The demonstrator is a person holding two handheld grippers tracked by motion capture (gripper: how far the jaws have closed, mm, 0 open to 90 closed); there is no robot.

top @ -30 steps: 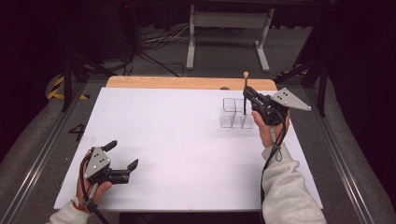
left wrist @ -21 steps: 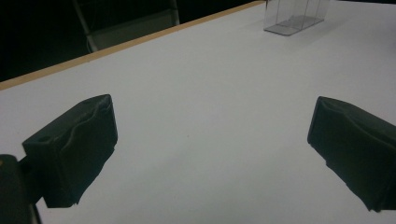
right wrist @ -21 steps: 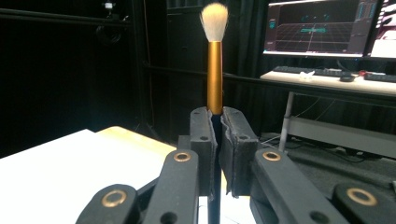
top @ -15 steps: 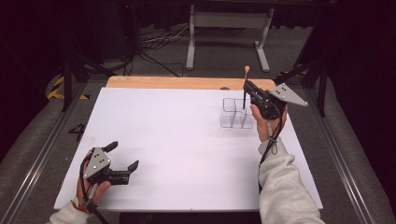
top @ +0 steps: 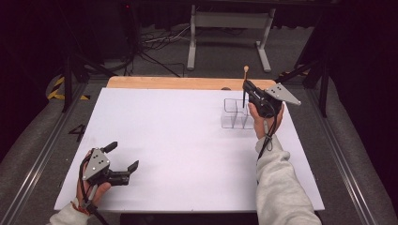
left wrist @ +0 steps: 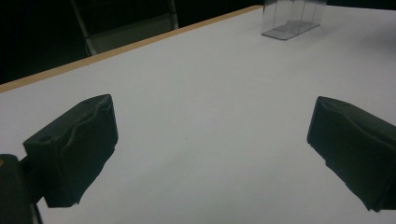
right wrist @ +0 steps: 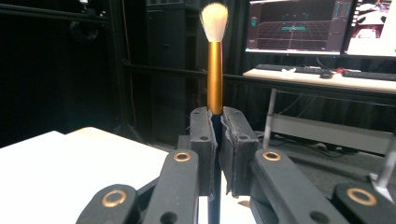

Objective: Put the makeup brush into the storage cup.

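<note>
A makeup brush (right wrist: 214,60) is held upright in the right gripper (right wrist: 217,140), whose jaws are pressed shut on the dark handle just below the gold ferrule, with the pale bristles pointing up. In the high view the brush (top: 245,82) is seen standing above the clear compartmented organizer (top: 234,114) at the far right of the white table (top: 178,140), its lower end at or just inside one of the far compartments; which one cannot be told. The left gripper (top: 123,165) is rested near the table's near-left corner, well apart from the organizer, its jaws spread wide with nothing between them, as its own view confirms (left wrist: 210,144).

The step in hand is judged to be the lowering of the brush, handle first, into a compartment. It is best done with the handle kept vertical and centred over the opening, so that the thin clear walls are not struck or the light organizer tipped. The grip should be kept firm until the handle's end is felt to rest on the bottom; only then should the jaws be eased apart and the gripper lifted straight up, clear of the bristles.
</note>
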